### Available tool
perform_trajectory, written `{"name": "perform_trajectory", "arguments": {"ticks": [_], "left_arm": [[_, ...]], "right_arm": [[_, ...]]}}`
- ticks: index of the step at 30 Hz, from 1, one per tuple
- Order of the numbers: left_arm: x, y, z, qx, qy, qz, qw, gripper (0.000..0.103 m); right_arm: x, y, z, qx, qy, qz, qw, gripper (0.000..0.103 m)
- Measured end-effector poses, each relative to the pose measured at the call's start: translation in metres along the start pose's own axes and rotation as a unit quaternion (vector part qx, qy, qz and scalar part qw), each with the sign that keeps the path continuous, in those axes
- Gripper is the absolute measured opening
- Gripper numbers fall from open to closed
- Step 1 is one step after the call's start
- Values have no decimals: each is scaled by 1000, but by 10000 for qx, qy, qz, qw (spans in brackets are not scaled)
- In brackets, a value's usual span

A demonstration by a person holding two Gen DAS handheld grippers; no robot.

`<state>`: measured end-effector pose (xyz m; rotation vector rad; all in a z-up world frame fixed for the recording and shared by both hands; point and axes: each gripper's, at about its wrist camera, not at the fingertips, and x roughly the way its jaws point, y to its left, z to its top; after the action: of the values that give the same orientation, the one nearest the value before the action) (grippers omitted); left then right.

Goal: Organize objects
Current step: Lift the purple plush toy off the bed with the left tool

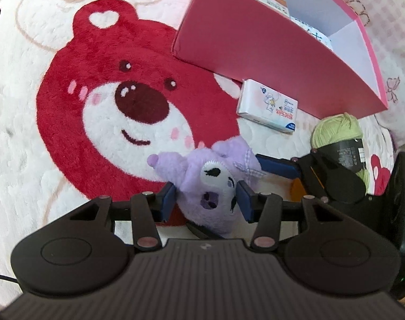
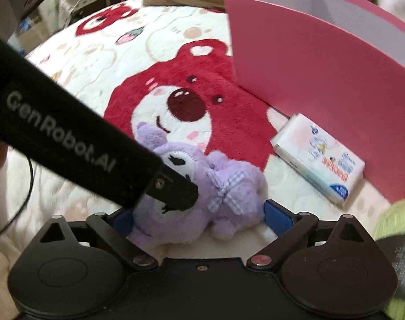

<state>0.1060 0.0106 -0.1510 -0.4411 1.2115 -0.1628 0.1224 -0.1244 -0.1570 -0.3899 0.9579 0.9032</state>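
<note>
Pinching the purple plush at lower centre of frame, the left gripper has its fingers clenched on the soft head only, w/ the right gripper spread wide, released round it. Risk: fur slips out mid-lift, or plush clips the pink box wall at upper right.

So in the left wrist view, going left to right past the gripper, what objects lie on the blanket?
purple plush toy → white tissue pack → green yarn ball
</note>
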Motion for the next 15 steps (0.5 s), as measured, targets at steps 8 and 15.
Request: {"name": "perform_trajectory", "arguments": {"ticks": [8,15], "left_arm": [[3,7,1,-83,171,29,9998,50],[8,6,-2,-233,151,-141,9995,48]], "right_arm": [[8,5,2,-224,22,-97,9997,101],[-1,7,0,-238,-94,-129,9996,93]]}}
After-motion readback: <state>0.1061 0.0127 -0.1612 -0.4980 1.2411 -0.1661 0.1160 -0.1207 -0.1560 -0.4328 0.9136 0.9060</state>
